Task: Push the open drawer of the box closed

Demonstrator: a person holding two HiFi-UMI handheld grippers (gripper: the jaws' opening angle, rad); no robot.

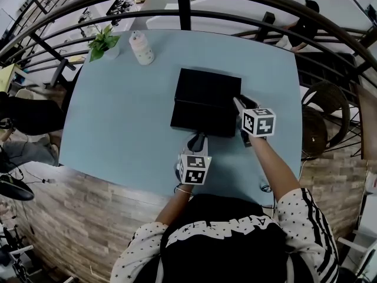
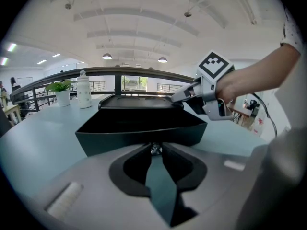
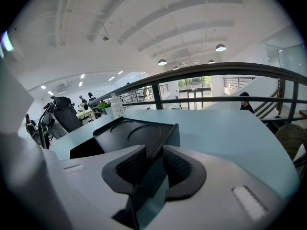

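Observation:
A black box sits mid-table, its drawer pulled out toward me. In the left gripper view the drawer's dark front wall fills the middle, with the box top behind it. My left gripper is shut, its tips against the drawer front by a small metal knob. My right gripper is at the box's near right corner. Its ribbed pads are closed on the raised rim of the box. The same gripper shows touching that corner in the left gripper view.
The light blue table carries a potted plant and a white bottle at its far left. A dark curved railing runs behind it. Wicker chairs stand to the right, and a seated person is at the left.

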